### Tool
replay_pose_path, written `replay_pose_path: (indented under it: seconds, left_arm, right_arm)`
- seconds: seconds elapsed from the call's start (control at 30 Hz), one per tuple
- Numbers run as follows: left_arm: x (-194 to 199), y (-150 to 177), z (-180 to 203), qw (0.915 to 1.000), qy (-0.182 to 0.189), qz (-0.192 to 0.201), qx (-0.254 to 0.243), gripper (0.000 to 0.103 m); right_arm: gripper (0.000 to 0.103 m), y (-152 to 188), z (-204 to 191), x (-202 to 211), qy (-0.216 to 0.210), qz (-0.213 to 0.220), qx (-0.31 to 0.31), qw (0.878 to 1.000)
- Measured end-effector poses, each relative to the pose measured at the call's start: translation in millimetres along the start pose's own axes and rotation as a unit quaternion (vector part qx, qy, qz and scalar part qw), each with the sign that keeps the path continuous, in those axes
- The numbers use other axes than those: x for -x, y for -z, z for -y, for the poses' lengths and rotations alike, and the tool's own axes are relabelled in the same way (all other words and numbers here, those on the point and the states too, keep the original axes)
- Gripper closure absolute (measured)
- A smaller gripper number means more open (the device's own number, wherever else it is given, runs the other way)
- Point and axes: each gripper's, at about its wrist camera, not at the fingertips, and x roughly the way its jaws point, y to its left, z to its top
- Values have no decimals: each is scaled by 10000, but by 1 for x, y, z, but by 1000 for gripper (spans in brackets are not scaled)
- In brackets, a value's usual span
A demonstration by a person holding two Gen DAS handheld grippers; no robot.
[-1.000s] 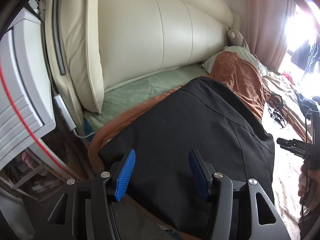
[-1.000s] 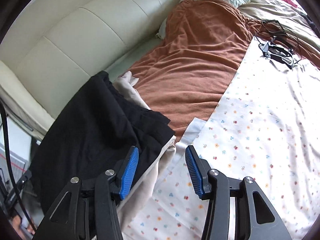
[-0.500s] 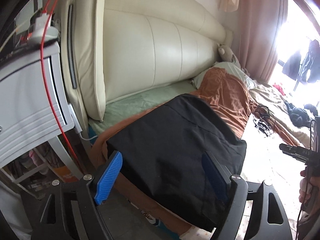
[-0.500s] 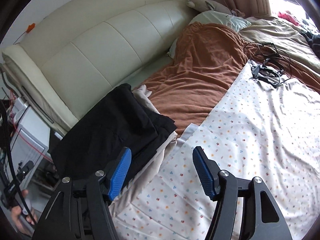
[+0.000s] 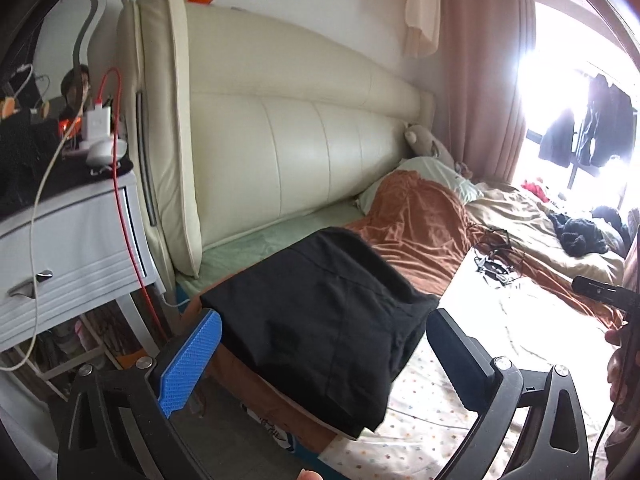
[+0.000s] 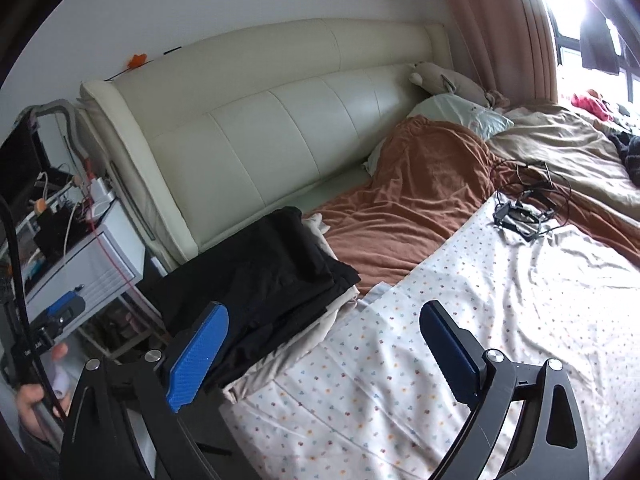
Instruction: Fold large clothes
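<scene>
A folded black garment (image 5: 320,304) lies on the near left corner of the bed, on top of a cream cloth (image 6: 280,360) that shows under its edge. In the right wrist view the same black garment (image 6: 260,272) sits to the left of the fingers. My left gripper (image 5: 323,320) hovers above and in front of it, jaws opening wide, nothing between the pads. My right gripper (image 6: 324,310) hangs over the flowered sheet (image 6: 480,300), jaws also opening, holding nothing. Neither gripper touches the garment.
A cream padded headboard (image 5: 300,152) backs the bed. A white nightstand (image 5: 72,240) with chargers and a red cable stands at the left. A brown blanket (image 6: 420,184), a black device with cables (image 6: 520,216) and dark clothes (image 5: 576,236) lie further across the bed.
Both grippers have pulled back and risen away from the black garment, and their jaws have spread from half open to wide. The garment stays folded on the bed corner.
</scene>
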Motion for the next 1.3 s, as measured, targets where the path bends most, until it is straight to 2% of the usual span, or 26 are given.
replay_pose_path:
  seconds: [0.27, 0.43, 0.53, 0.6, 1.0, 1.3]
  left_arm:
    - [44, 17, 36, 9995, 136, 196, -183, 1]
    - [76, 30, 50, 9984, 435, 333, -117, 1]
    - [91, 39, 56, 9982, 455, 343, -167, 1]
    - [100, 46, 59, 9982, 472, 328, -193, 1]
    - [168, 96, 96, 9936, 855, 473, -570, 1]
    - [211, 130, 106, 9878, 1177, 555, -861, 1]
  right_arm:
    - [7, 27, 7, 62, 101, 286, 282, 9991]
    - [6, 49, 12, 102, 333, 540, 314, 9975]
    - [0, 63, 16, 128, 438, 737, 286, 9959]
    - [0, 72, 19, 143, 502, 833, 240, 9950]
    - [0, 147, 16, 227, 793, 1134, -70, 9904]
    - [0, 207, -6, 277, 1013, 1316, -152, 9860]
